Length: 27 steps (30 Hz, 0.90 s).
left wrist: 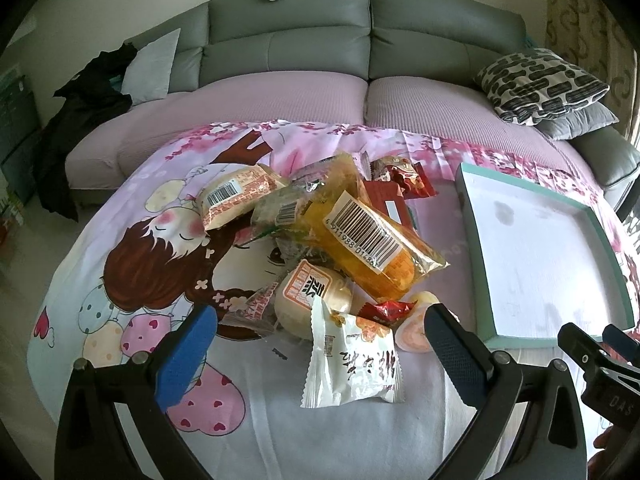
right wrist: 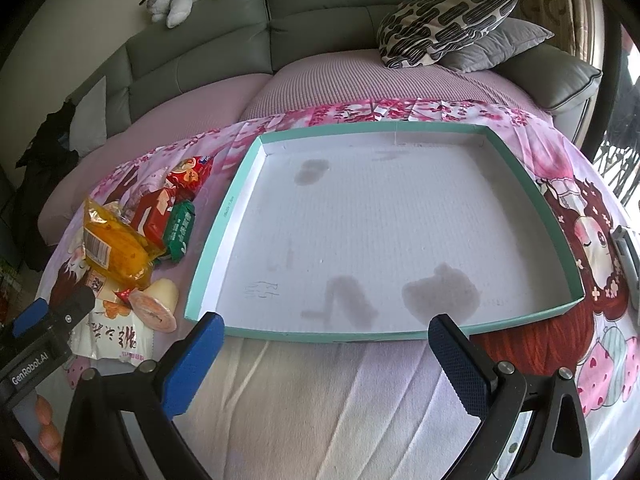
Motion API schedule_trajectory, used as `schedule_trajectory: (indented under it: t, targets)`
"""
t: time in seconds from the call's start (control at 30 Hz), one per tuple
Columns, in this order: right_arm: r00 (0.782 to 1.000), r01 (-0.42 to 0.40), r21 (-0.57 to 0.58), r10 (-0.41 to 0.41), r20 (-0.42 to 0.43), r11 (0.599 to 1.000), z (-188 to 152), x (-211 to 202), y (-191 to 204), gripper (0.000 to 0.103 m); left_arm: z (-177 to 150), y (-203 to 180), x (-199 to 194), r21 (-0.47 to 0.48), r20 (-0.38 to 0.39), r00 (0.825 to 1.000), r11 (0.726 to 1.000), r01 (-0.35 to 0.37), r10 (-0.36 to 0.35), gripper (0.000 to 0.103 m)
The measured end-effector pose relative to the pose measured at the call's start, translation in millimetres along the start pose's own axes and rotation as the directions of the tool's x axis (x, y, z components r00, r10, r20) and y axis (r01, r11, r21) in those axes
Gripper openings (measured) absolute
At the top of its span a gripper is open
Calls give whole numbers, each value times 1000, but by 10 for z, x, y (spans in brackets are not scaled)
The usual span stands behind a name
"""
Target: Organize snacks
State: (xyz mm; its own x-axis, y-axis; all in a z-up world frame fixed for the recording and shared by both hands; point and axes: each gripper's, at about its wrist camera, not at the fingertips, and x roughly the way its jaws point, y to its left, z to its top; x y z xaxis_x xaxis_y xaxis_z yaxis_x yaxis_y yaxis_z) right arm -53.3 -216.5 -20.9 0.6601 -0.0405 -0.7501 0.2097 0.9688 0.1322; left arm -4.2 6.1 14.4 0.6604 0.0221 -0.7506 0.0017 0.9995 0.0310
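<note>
Left gripper is hanging spread wide, white snack packet lying between its fingers, snack pile just ahead. Right gripper is hovering spread wide, teal-rimmed tray directly ahead, holding nothing.

The right hand-held gripper hung spread wide before a shallow teal-rimmed tray; a snack pile lay just left.

Probably home living room: sofa, cushions
</note>
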Motion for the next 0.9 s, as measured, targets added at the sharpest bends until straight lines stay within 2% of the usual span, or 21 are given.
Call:
schedule_trajectory:
  t: [0.9]
  targets:
    - [1000,-2,0,2,-3,1000,16,6,4,103,-5,-6,-16,-2,-2,1000,1000,2,-2,103]
